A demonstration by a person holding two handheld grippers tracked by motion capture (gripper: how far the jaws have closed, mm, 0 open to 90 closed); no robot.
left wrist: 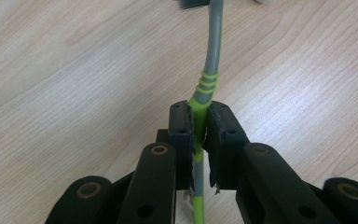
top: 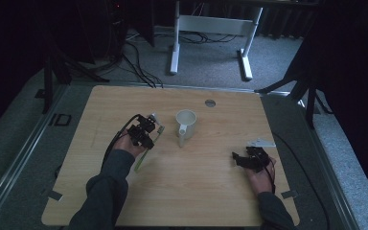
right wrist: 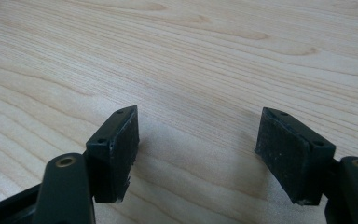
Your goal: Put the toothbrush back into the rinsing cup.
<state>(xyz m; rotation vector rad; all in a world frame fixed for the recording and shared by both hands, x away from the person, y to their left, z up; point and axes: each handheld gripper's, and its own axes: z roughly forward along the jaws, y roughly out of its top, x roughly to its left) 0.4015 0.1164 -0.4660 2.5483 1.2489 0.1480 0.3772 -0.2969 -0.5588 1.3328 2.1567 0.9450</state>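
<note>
A toothbrush [top: 142, 158] with a grey and lime-green handle is clamped in my left gripper [top: 148, 134], left of the table's middle and lifted a little off the wood. In the left gripper view my left gripper [left wrist: 199, 116] has its jaws shut on the green part of the toothbrush [left wrist: 213, 46], whose grey neck runs on ahead to dark bristles at the top edge. A white mug [top: 186, 123] stands upright just right of that gripper. My right gripper [top: 238, 158] rests low at the table's right side; in its own view my right gripper [right wrist: 198, 135] is open, with bare wood between the pads.
The wooden table [top: 211, 191] has a round grey grommet [top: 210, 102] near its far edge. Beyond it stands a white desk frame [top: 211, 28] on grey carpet, with cables on the floor. Dark stands flank the table at left and right.
</note>
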